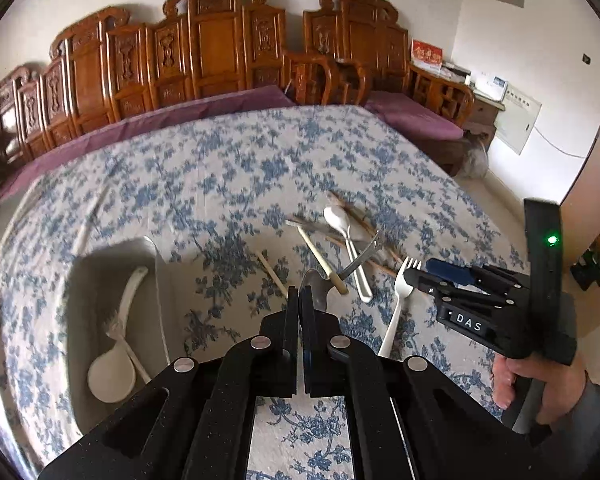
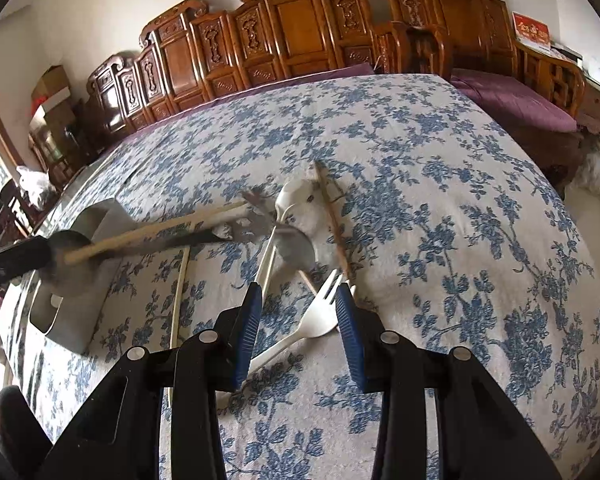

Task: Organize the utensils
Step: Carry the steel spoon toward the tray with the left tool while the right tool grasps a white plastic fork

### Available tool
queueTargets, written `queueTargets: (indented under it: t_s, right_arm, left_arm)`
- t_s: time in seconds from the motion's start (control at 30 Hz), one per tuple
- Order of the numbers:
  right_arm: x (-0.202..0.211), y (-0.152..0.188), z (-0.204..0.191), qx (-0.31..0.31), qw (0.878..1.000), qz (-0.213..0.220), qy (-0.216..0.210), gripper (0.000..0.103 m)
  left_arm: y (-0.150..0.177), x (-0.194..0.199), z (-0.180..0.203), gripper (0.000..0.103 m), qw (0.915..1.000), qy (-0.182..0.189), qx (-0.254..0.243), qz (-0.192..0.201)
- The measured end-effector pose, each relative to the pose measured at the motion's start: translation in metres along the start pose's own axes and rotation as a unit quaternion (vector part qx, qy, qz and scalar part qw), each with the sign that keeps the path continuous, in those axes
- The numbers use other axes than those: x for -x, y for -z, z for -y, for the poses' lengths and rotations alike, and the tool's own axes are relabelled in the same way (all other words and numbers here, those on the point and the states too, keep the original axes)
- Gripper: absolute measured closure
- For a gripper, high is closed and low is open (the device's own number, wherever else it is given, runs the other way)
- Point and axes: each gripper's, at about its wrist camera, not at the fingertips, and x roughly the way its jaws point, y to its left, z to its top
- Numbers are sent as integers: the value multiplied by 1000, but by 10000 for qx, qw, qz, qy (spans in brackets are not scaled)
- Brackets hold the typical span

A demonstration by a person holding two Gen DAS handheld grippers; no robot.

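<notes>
My left gripper [image 1: 299, 294] is shut on a metal spoon [image 1: 316, 290] and holds it above the table; the spoon's bowl [image 2: 66, 248] shows blurred at the left of the right wrist view. My right gripper [image 2: 296, 294] is open, its blue pads on either side of a white plastic fork [image 2: 320, 316] that lies on the cloth; it also shows in the left wrist view [image 1: 398, 300]. A white spoon [image 1: 342, 232], a metal fork [image 1: 364, 256] and several chopsticks [image 1: 320, 256] lie in a pile. A metal tray [image 1: 112, 280] at the left holds a white spoon [image 1: 112, 372] and a fork.
The table wears a blue floral cloth [image 1: 220, 168]. A carved wooden bench with purple cushions [image 1: 204, 112] runs along the far side. A loose chopstick [image 1: 86, 228] lies left of the tray. The table's right edge drops to the floor.
</notes>
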Motion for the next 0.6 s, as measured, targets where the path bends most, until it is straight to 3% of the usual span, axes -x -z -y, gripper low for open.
queueTargets:
  t_s: [0.33, 0.6]
  right_arm:
    - [0, 2, 0, 30, 10000, -58, 44, 62]
    - [-18, 10, -1, -17, 9988, -429, 214, 62]
  left_arm:
    - [-12, 36, -4, 103, 9987, 259, 289, 337]
    - [-10, 41, -4, 102, 9987, 85, 262, 426]
